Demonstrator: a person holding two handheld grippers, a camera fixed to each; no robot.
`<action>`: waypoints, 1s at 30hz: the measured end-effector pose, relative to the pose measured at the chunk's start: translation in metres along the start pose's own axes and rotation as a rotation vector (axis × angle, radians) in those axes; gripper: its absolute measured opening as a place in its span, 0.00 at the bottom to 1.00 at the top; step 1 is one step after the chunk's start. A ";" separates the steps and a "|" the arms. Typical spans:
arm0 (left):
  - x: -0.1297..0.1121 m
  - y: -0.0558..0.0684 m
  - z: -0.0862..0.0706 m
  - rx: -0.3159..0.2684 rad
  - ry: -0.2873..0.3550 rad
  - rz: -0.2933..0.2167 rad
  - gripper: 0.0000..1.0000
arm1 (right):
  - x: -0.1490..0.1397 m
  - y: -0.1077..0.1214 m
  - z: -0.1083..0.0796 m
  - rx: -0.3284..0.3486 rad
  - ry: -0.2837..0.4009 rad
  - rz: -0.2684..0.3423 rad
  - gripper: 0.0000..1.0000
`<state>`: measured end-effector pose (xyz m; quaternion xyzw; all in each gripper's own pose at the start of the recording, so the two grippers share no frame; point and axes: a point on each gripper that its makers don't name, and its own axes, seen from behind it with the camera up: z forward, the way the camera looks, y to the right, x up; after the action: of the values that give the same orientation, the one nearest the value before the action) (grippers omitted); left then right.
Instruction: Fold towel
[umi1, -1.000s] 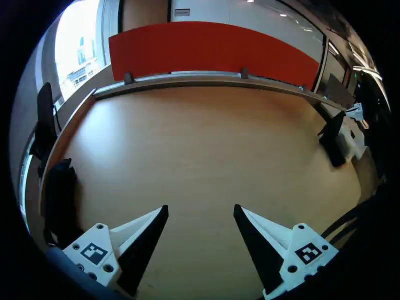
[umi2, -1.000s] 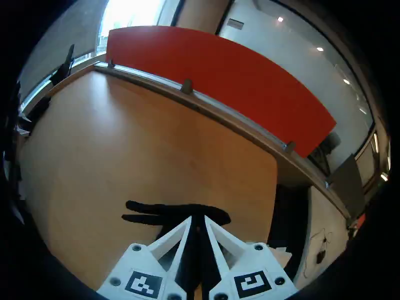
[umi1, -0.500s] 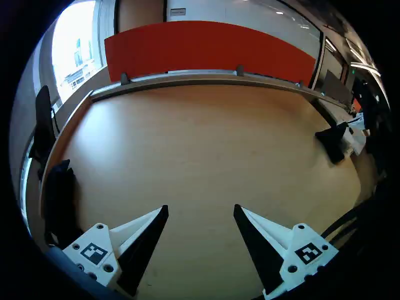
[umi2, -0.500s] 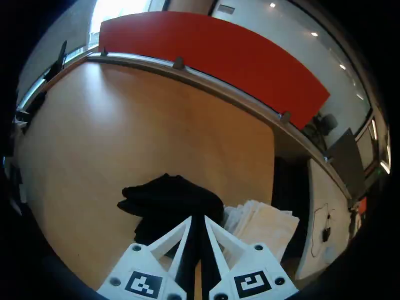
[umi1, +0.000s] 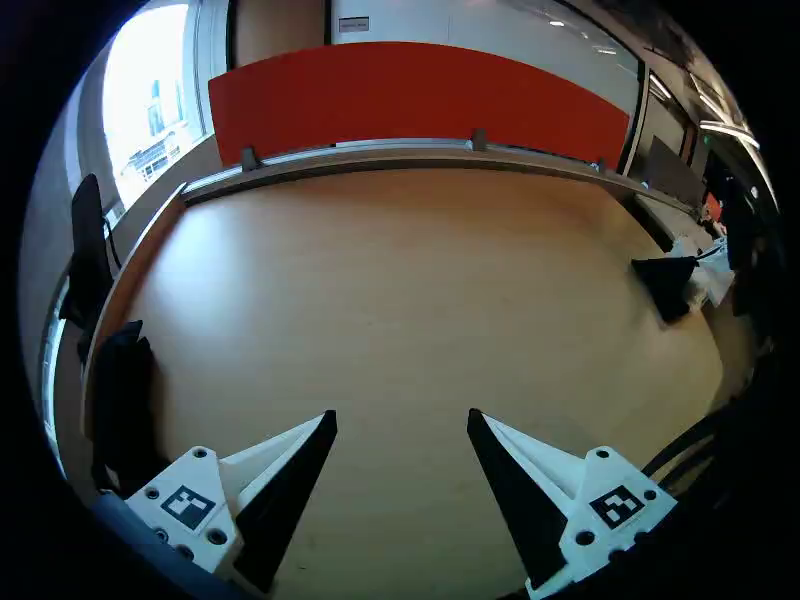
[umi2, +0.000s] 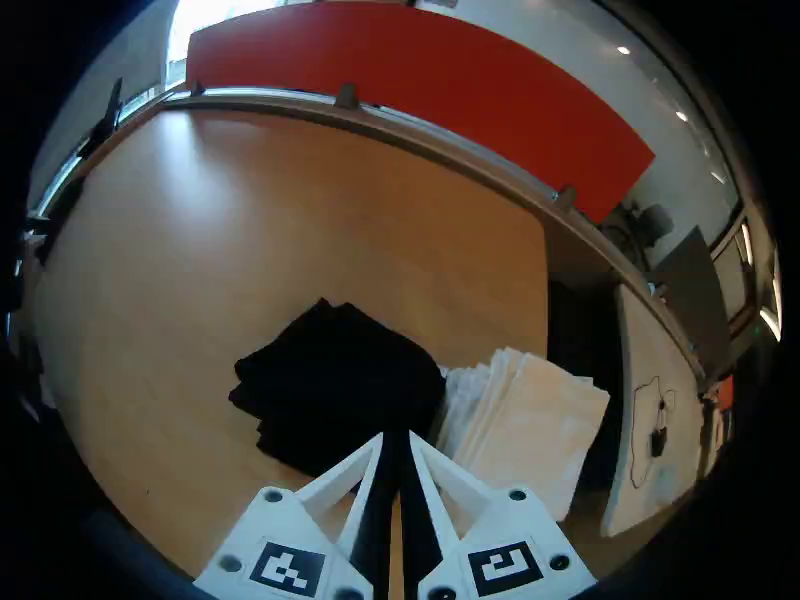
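The wooden desk (umi1: 400, 280) is backed by a red partition (umi1: 420, 95). The left gripper (umi1: 400, 430) hovers over bare desk, jaws wide apart. The right gripper (umi2: 397, 445) has its jaws almost together; whether cloth is pinched between them cannot be determined. Directly ahead of it lies a folded stack of black towels (umi2: 335, 385), touching a stack of white towels (umi2: 530, 420). The towel is judged soft, light and limp: grip a corner or hem, top layer only.
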<state>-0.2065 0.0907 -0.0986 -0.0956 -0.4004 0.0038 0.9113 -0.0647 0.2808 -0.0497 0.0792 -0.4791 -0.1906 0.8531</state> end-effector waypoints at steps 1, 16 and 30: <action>0.000 0.000 0.000 0.001 0.000 0.000 0.97 | -0.004 0.000 0.001 -0.002 -0.008 0.004 0.05; -0.002 -0.002 -0.001 0.008 -0.007 0.007 0.97 | -0.047 0.004 0.010 -0.026 -0.091 0.074 0.05; -0.004 0.001 -0.001 0.011 -0.011 0.011 0.97 | -0.073 -0.004 0.023 -0.024 -0.141 0.103 0.05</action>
<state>-0.2080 0.0912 -0.1021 -0.0929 -0.4051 0.0115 0.9095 -0.1191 0.3072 -0.0962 0.0307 -0.5391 -0.1574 0.8268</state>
